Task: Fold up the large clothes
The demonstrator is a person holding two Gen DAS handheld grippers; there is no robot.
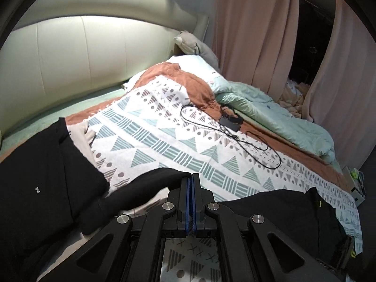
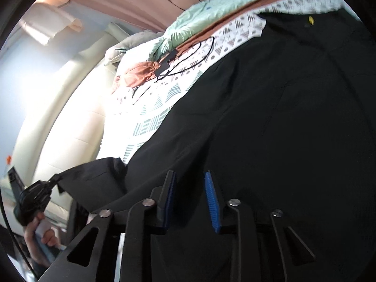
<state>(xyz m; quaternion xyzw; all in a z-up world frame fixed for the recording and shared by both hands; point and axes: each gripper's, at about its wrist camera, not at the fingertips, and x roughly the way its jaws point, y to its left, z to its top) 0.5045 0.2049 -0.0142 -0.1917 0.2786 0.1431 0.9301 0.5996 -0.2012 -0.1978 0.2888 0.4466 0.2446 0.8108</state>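
Between the blue pads of my left gripper (image 1: 190,176), clamped together, I hold an edge of the black garment (image 1: 44,176), lifted off the patterned blanket (image 1: 164,141). My right gripper (image 2: 189,176) hangs with its jaws apart, gripping nothing, just over the garment's wide dark body, whose folds are hard to read and whose far end is cut off by the frame. From the right wrist, my left hand (image 2: 40,232) shows blurred at the corner. Beyond lie a black cable (image 1: 246,138), a green quilt (image 1: 270,108) and pink curtains (image 1: 246,35).
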